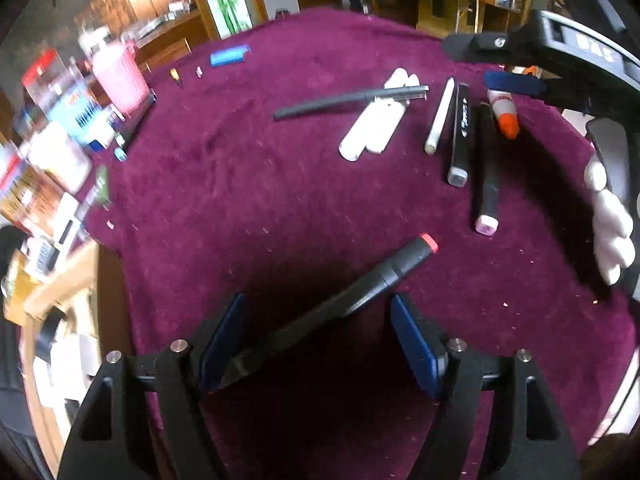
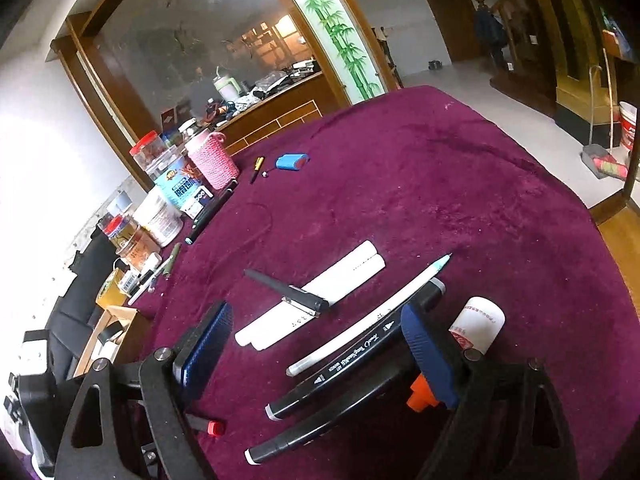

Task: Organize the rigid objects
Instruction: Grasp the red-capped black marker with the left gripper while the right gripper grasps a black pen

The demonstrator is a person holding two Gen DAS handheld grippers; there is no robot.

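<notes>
My left gripper (image 1: 320, 336) is open; a black marker with a red cap (image 1: 340, 304) lies slanted between its jaws, resting against the left pad. On the purple cloth beyond lie a dark pen (image 1: 348, 102) across two white tubes (image 1: 376, 124), a white pen (image 1: 440, 116), two black markers (image 1: 460, 136) (image 1: 486, 168) and a glue bottle with an orange cap (image 1: 504, 114). My right gripper (image 2: 316, 348) is open and empty above the markers (image 2: 352, 360) (image 2: 324, 420), white pen (image 2: 372, 320) and glue bottle (image 2: 478, 326); it also shows in the left view (image 1: 520, 60).
Jars, a pink knitted cup (image 2: 212, 160) and boxes crowd the table's left edge. A blue case (image 2: 292, 161) and a small yellow-black pen (image 2: 257, 168) lie at the far left. The cloth (image 2: 440, 184) stretches to the right and far edges.
</notes>
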